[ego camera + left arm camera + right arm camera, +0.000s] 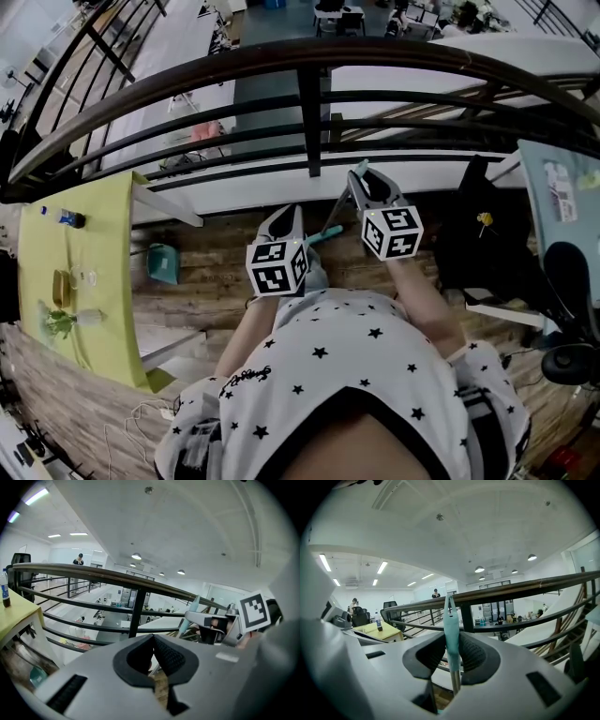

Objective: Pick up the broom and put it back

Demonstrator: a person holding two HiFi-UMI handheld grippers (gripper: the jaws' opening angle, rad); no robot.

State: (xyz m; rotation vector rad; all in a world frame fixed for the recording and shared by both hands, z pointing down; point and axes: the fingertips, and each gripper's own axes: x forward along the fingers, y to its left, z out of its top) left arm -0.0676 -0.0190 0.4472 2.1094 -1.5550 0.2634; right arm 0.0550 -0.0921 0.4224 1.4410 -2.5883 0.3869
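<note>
1. Both forearms reach forward from the body toward the railing. The right gripper is held farther out than the left gripper, and the two sit side by side, near each other but apart.
2. Right gripper: clenched on the broom. The pads press on the teal end of its handle from both sides. The handle stands upright between them, its tip above the jaws and the grey pole running down below them.
3. In the head view the broom slants down from the right gripper to the wood floor, just in front of the railing.
4. Left gripper: the pads meet at their tips with nothing between them. It points at the railing, with the right gripper and the broom handle to its right.
5. A yellow table stands to the person's left. On it is a bottle with dark liquid in its lower part, along with small items too small to tell.
6. A teal dustpan sits on the floor beside the table. Its contents cannot be made out.
</note>
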